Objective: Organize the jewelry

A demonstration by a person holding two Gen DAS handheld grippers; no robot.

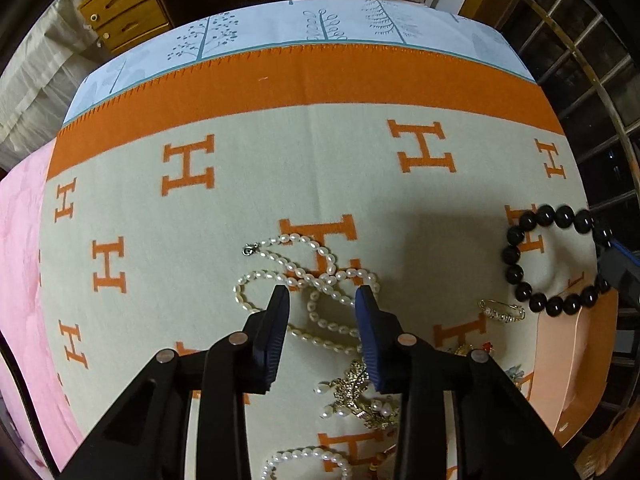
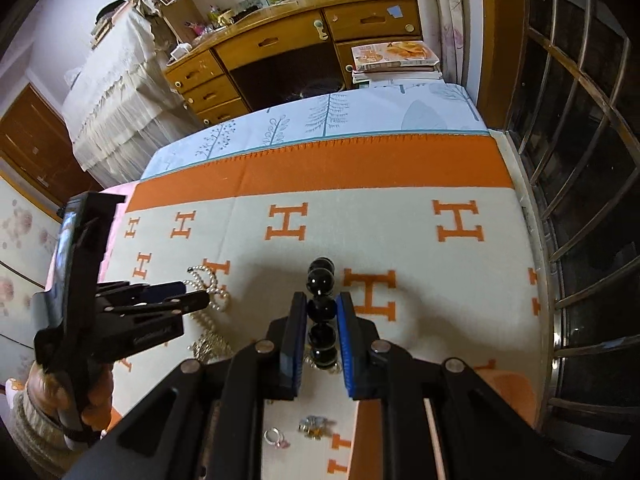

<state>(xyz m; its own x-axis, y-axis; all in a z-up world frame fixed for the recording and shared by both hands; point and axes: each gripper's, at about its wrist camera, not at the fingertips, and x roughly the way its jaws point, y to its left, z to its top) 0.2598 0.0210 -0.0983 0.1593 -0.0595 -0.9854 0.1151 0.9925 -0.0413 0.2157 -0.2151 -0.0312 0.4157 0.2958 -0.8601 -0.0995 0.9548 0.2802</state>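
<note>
My right gripper (image 2: pixel 321 304) is shut on a black bead bracelet (image 2: pixel 321 308) and holds it above the blanket; in the left wrist view the bracelet (image 1: pixel 520 256) hangs as a ring from the right gripper's blue tip (image 1: pixel 616 258). My left gripper (image 1: pixel 322 294) is open, just above a tangled pearl necklace (image 1: pixel 320 276). It also shows in the right wrist view (image 2: pixel 196 296) at the left over the pearl necklace (image 2: pixel 208 280). A gold bangle (image 1: pixel 500 311), a gold-and-pearl brooch (image 1: pixel 360 396) and a second pearl strand (image 1: pixel 308 458) lie close by.
The jewelry lies on a cream blanket with orange H letters (image 1: pixel 280 168) spread on a bed. A peach paper bag (image 1: pixel 568 360) lies at the right. A ring (image 2: pixel 274 437) and a small brooch (image 2: pixel 314 426) lie near me. A wooden desk (image 2: pixel 304 52) stands beyond; window bars (image 2: pixel 580 200) are right.
</note>
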